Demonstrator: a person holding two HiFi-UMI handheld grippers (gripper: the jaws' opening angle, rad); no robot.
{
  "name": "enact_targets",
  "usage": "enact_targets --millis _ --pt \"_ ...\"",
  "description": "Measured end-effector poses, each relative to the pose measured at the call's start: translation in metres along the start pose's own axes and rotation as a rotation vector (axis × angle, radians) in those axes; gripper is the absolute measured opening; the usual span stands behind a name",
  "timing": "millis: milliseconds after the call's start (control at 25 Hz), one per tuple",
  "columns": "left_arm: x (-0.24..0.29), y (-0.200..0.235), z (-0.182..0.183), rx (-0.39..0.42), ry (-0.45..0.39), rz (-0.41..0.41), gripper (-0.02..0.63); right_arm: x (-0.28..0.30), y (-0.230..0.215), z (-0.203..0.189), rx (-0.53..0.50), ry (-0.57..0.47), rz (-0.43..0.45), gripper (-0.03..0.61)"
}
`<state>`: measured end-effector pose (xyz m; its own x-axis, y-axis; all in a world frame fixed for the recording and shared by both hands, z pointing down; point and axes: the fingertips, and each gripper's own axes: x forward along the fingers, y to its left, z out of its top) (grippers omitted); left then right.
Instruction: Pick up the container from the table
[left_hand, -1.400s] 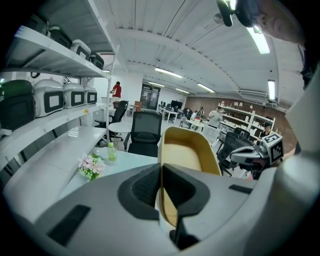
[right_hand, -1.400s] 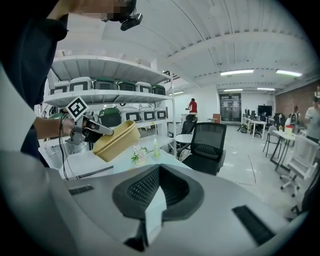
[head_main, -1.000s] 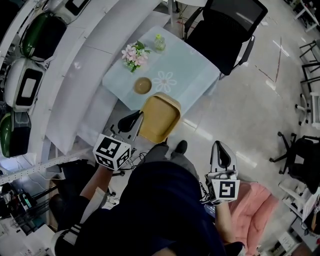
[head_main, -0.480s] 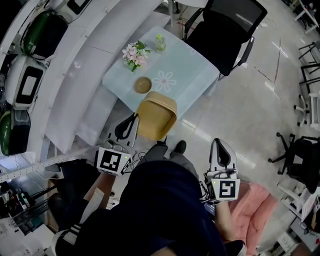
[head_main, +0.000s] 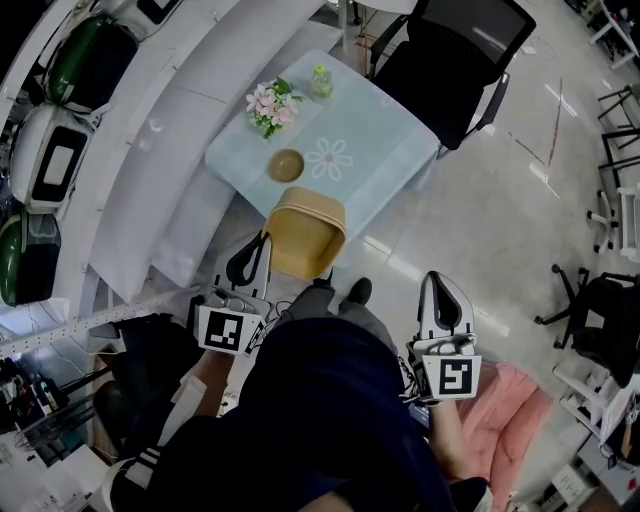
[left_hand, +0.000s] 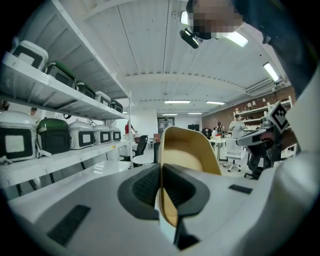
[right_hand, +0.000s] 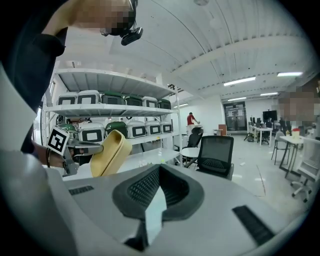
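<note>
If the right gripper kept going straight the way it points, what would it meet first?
Probably the black office chair. Nothing nearer shows in that line, though depth is hard to judge.

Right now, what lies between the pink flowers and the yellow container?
A small brown bowl sits on the table, between the pink flowers and the yellow container. The head view shows it.

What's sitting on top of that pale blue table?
A flower bunch, a small green bottle and a brown bowl. The yellow container, held in front, covers the table's near edge.
</note>
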<state>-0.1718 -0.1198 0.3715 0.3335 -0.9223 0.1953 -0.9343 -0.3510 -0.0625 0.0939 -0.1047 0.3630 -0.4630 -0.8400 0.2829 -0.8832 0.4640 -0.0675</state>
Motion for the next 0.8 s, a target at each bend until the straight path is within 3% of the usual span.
enact_targets --millis 320,440,800 --pt "-0.009 0.004 0.007 0.05 -0.077 0.073 0.017 0.0 0.004 0.003 -0.006 -0.011 0.003 0.0" --pt "-0.01 0.003 0.008 0.018 -0.086 0.091 0.017 0.0 0.004 0.003 -0.014 -0.01 -0.004 0.0" --pt "-0.013 0.006 -0.001 0.071 -0.086 0.088 0.017 0.001 0.002 0.003 -0.027 -0.011 -0.023 -0.002"
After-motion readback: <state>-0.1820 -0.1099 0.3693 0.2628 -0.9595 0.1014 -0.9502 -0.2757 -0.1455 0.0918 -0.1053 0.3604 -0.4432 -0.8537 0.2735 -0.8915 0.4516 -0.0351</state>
